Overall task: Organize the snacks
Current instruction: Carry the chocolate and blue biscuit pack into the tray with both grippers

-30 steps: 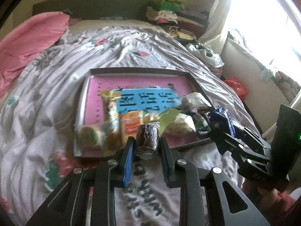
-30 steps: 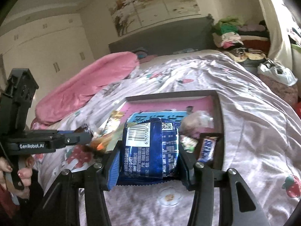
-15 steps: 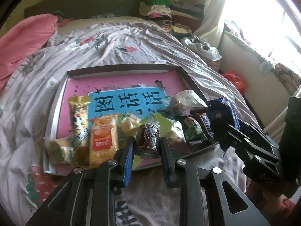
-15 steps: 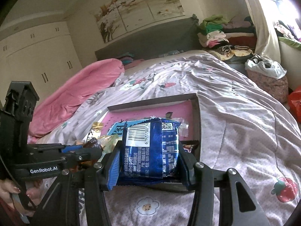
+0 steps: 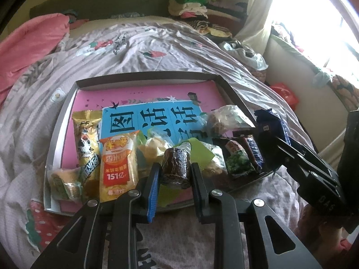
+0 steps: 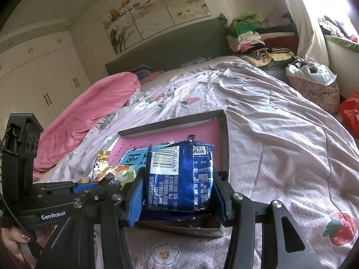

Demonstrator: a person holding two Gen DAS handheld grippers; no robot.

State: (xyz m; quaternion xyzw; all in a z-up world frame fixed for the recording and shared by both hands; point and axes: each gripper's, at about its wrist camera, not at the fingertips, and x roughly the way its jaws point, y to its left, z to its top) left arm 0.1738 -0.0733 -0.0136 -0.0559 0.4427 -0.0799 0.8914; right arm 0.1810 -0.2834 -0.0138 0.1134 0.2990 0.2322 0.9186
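Snacks are lying in a shallow tray on the bed's floral cover, crowded along its near edge: a gold packet, an orange rice-cracker bag and a green pea packet. We are clamping a dark brown wrapped roll in the left gripper, just over that near edge. We are pinching a blue foil packet in the right gripper, above the tray's near right corner.
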